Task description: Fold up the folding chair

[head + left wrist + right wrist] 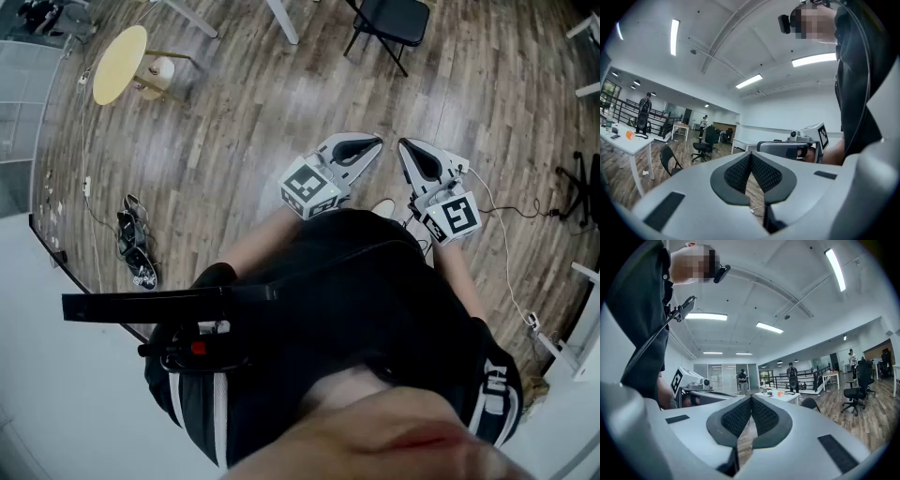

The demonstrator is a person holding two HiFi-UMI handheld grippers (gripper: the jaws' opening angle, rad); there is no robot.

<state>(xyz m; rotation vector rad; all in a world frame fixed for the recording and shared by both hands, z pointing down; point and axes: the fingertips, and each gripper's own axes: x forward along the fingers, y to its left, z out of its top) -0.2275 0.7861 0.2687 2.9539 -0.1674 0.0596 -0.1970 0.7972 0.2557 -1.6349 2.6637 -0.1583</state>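
Observation:
A black folding chair (390, 22) stands unfolded on the wood floor, well ahead of me at the top of the head view. It also shows small in the left gripper view as the chair (670, 161) and in the right gripper view as the chair (809, 404). My left gripper (377, 142) and right gripper (402, 144) are held level side by side in front of my body, far from the chair. Both are shut with nothing between the pads, as the left gripper (751, 154) and right gripper (751, 398) show in their own views.
A round yellow side table (120, 64) stands far left, and shoes (137, 251) lie near the wall. A white table (622, 140) is beside the chair. Office chairs (701, 149) and standing people are farther off. A cable (511, 262) runs across the floor at the right.

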